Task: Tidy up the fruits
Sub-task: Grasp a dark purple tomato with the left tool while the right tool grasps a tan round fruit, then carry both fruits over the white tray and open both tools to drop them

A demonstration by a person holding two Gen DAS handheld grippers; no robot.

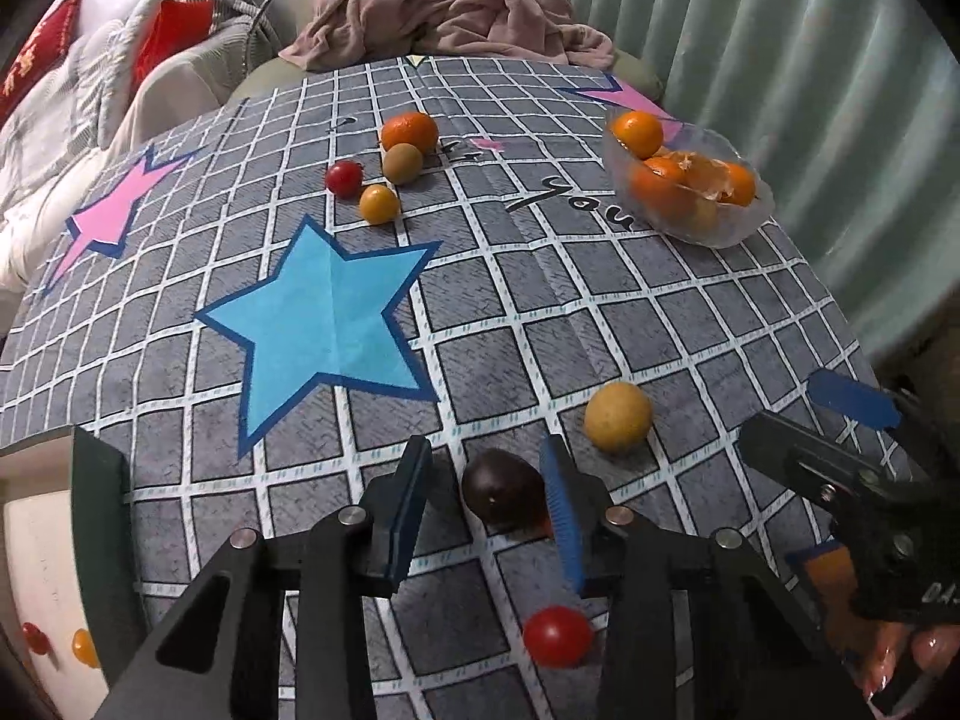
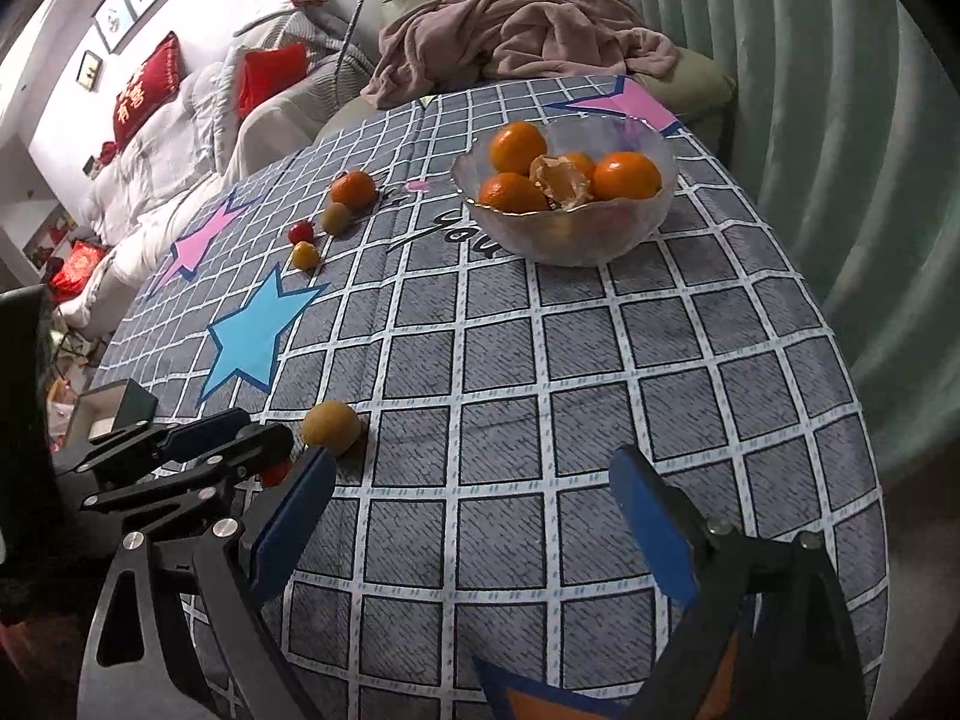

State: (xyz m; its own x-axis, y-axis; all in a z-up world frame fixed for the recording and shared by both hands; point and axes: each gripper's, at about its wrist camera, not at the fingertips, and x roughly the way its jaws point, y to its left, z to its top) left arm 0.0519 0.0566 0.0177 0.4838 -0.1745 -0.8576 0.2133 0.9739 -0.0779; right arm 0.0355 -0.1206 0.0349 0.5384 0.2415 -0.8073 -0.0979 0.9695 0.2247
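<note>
Left gripper point(image 1: 489, 495), black frame with blue pads, points steeply down at the grid-patterned grey tablecloth point(image 1: 600, 300). Jaws narrowed around a dark purple-brown egg-shaped fruit point(image 1: 503, 489). The right-hand pad touches the fruit's side; the left-hand pad stands just off it, a sliver of cloth showing between. Not a full grip.

The dark fruit lies on the cloth near the table's front edge. Its long axis runs across the gap on a slant, from upper left to lower right in the left wrist view; the blunter end with a small pale spot faces the camera.

A round yellow fruit point(image 1: 618, 416) sits just beyond and to the right, apart from the pads. A small red cherry tomato point(image 1: 558, 636) lies beneath the gripper frame, nearer the camera.

Right gripper point(image 2: 474, 516) hangs over bare cloth, jaws wide, nothing between them.

A clear glass bowl point(image 2: 570, 240) at the far right holds oranges and a peeled one. At the far centre is a cluster: orange mandarin point(image 1: 409, 132), brown-green kiwi-like fruit point(image 1: 402, 163), second red tomato point(image 1: 343, 178), small yellow-orange tomato point(image 1: 378, 203).
</note>
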